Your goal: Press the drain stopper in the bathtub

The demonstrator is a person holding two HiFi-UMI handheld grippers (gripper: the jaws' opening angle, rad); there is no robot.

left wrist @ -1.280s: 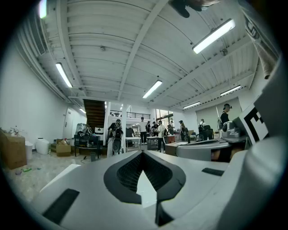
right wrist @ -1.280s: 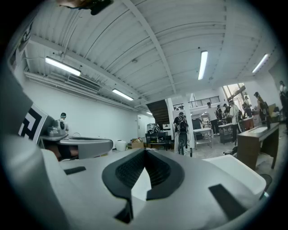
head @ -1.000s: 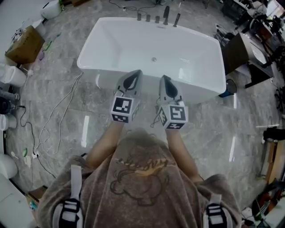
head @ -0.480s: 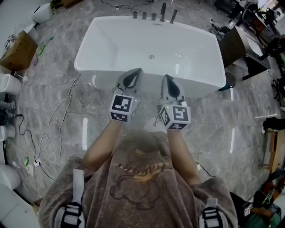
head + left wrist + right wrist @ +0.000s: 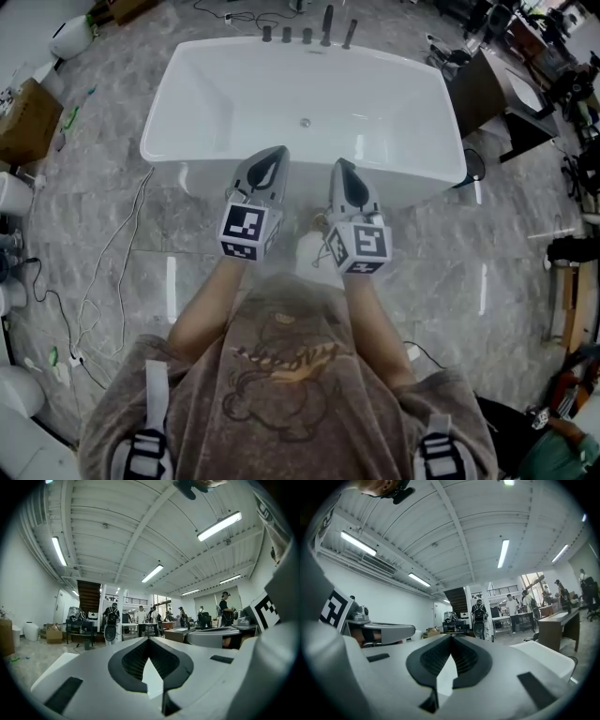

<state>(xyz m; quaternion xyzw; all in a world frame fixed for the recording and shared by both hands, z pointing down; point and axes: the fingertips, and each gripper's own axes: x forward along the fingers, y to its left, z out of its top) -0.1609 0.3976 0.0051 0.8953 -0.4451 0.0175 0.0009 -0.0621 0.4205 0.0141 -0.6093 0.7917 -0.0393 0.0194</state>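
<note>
A white freestanding bathtub (image 5: 412, 159) stands ahead of me in the head view. Its small round drain stopper (image 5: 305, 123) sits mid-floor toward the far side. My left gripper (image 5: 269, 161) and right gripper (image 5: 339, 171) hover side by side over the tub's near rim, well short of the stopper. Both are shut with nothing between the jaws. In the left gripper view the left gripper (image 5: 149, 641) points level into the room, and in the right gripper view the right gripper (image 5: 451, 639) does the same; neither shows the stopper.
Dark taps (image 5: 307, 34) line the tub's far rim. Loose cables (image 5: 112, 272) trail over the marble floor at left, near a cardboard box (image 5: 23, 122). A dark desk (image 5: 497, 103) stands at right. Several people (image 5: 140, 618) stand by tables and a staircase (image 5: 89, 597) far off.
The tub has shifted left and slightly up in the head view as I stepped in. Both grippers stay shut and side by side over the near rim.
</note>
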